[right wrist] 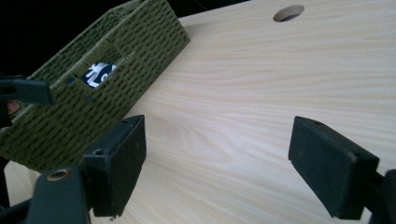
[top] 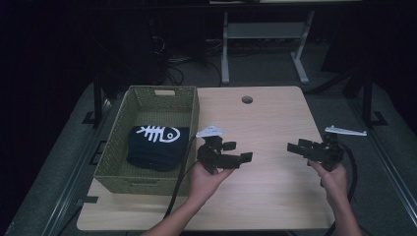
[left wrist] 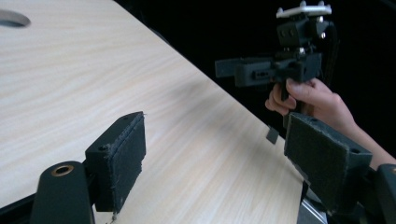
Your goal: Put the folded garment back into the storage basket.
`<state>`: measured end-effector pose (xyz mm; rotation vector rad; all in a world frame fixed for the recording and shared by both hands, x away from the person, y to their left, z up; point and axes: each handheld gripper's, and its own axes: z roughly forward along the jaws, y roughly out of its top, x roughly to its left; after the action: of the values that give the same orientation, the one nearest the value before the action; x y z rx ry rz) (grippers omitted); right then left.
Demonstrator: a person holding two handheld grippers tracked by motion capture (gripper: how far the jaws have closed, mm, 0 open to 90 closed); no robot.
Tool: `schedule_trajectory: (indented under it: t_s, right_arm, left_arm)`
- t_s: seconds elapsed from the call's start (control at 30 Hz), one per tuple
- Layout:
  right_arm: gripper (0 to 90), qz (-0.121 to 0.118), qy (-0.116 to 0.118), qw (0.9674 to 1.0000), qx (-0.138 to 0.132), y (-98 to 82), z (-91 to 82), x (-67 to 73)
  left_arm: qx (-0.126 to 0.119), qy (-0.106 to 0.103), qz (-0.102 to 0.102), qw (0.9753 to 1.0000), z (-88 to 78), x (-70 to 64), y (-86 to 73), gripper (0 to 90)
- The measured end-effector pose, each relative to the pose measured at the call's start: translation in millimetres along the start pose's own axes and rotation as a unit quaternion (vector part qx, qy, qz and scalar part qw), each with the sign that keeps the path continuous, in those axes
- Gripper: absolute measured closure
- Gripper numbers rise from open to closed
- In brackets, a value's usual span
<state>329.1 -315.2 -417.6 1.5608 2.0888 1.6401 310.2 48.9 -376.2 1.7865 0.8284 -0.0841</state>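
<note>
Grippers: we hold left gripper (top: 235, 153) and right gripper (top: 298, 146) agape, empty.
Progress: fish-print cloth (top: 157, 145) lies in green basket (top: 112, 142); seemingly finished.

Dim lab: bare desk (top: 275, 123), cable tangle (top: 169, 59), metal frame legs (top: 225, 54).

Overhead plus two low jaw cams

The pale wooden table (top: 265, 147) is seen from above; its grommet hole (left wrist: 11, 18) is shared by all views.
</note>
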Motion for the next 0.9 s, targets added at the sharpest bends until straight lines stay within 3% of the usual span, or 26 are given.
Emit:
schedule_trajectory:
  t_s: [0.17, 0.53, 0.67, 0.9]
  right_arm:
    - [18.8, -0.003, -0.006, 1.0, 0.002, -7.4, -3.2, -0.4]
    - [18.8, -0.003, -0.016, 0.9998, 0.009, -23.5, -8.3, -2.0]
    - [18.8, -0.003, -0.016, 0.9999, -0.002, -34.4, -12.2, -1.9]
    - [18.8, -0.004, -0.017, 0.9998, -0.009, -48.9, -17.7, -1.0]
  left_arm:
    - [0.007, 0.002, 0.017, 0.9998, 2.3, -3.5, -13.4, 20.1]
    - [0.013, -0.013, 0.027, 0.9995, 3.0, -8.5, -37.3, 20.0]
    - [0.017, -0.016, 0.039, 0.999, 6.1, -13.2, -46.9, 19.8]
    - [0.023, -0.02, 0.041, 0.9987, 10.4, -15.4, -62.6, 19.8]
